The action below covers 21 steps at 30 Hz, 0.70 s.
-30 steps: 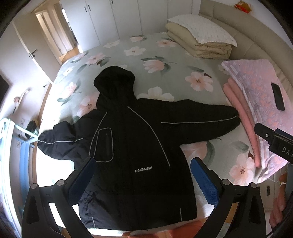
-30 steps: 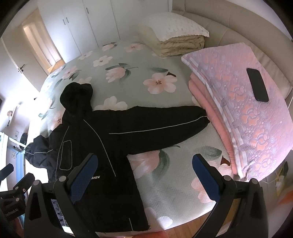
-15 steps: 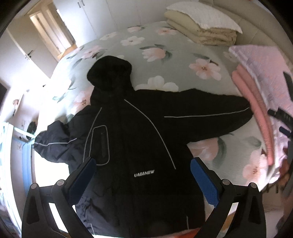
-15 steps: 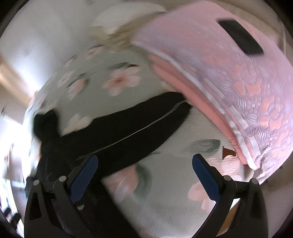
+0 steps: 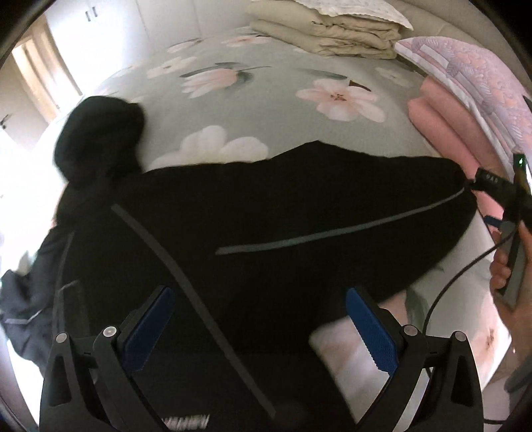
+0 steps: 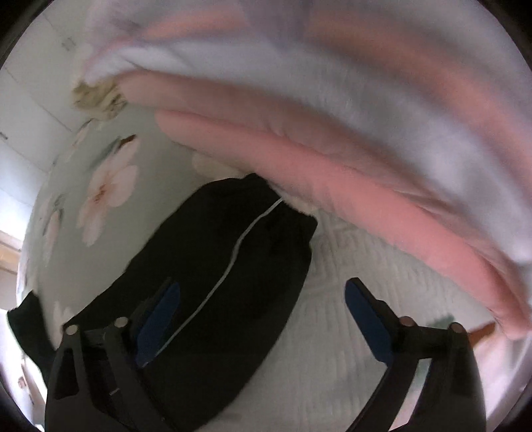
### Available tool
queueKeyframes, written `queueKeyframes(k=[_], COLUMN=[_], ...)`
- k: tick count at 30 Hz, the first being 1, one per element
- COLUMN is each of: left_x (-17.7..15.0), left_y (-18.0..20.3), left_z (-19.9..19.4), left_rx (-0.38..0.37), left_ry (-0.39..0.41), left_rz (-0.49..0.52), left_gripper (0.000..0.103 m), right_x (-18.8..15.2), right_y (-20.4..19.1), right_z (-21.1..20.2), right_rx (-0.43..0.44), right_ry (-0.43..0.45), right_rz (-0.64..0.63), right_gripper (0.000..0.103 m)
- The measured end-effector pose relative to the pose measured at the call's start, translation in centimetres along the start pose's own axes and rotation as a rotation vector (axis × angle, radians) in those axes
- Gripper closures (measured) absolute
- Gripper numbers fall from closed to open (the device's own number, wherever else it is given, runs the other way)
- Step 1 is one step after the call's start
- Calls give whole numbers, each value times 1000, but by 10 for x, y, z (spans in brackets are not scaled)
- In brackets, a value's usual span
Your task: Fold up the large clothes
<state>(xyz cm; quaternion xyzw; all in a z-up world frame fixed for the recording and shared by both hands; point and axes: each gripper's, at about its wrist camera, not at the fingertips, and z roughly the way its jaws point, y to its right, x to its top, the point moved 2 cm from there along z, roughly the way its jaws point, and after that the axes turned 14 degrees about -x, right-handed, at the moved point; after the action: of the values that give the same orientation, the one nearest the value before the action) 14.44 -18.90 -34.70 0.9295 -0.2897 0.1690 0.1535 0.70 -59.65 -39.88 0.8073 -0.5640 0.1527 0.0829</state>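
A black hooded jacket with thin grey piping lies spread face-up on the floral bedspread. My left gripper is open and empty, low over the jacket's chest. The jacket's right sleeve stretches toward a pink blanket. My right gripper is open and empty, close above the sleeve near its cuff; its left finger is over the sleeve, its right finger over bare bedspread. It shows at the right edge of the left wrist view, held in a hand.
A folded pink and lilac blanket lies just beyond the sleeve cuff, also in the left wrist view. Folded beige bedding sits at the far end. White wardrobe doors stand at the back left.
Both grippers have dropped toward the bed. The left one moved in over the jacket's chest. The right one swung right and down to the right sleeve's cuff end.
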Motion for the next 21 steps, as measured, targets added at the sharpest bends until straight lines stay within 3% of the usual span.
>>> queueKeyframes(k=[3, 5, 6, 8, 9, 10, 11, 12, 13, 17, 21], left_x=[12, 19, 23, 29, 32, 34, 35, 37, 39, 48, 52], left_y=[-3, -7, -8, -7, -5, -2, 0, 3, 7, 20, 26], left_z=[32, 51, 62, 80, 87, 93, 99, 106, 110, 123, 149], left_rx=[-48, -85, -102, -103, -96, -93, -101, -132, -155, -219, -214], left_ry=[12, 6, -6, -19, -25, -37, -54, -80, -88, -81, -115], left_rz=[1, -17, -25, -13, -3, 11, 18, 16, 14, 43, 59], left_gripper=[2, 3, 6, 14, 25, 43, 53, 70, 74, 77, 77], right_x=[3, 3, 3, 3, 0, -2, -3, -5, -6, -11, -14], right_y=[2, -4, -9, -20, -25, -28, -30, -30, -28, -19, -18], right_z=[27, 30, 30, 28, 22, 15, 5, -12, -26, -68, -21], right_rx=[24, 12, 27, 11, 14, 17, 17, 19, 22, -42, -103], right_ry=[-22, 7, 17, 21, 36, 48, 69, 111, 145, 284, 183], right_rz=[56, 57, 37, -16, -47, -75, -95, -117, -129, -195, -230], right_gripper=[14, 21, 28, 55, 64, 74, 79, 80, 81, 82, 82])
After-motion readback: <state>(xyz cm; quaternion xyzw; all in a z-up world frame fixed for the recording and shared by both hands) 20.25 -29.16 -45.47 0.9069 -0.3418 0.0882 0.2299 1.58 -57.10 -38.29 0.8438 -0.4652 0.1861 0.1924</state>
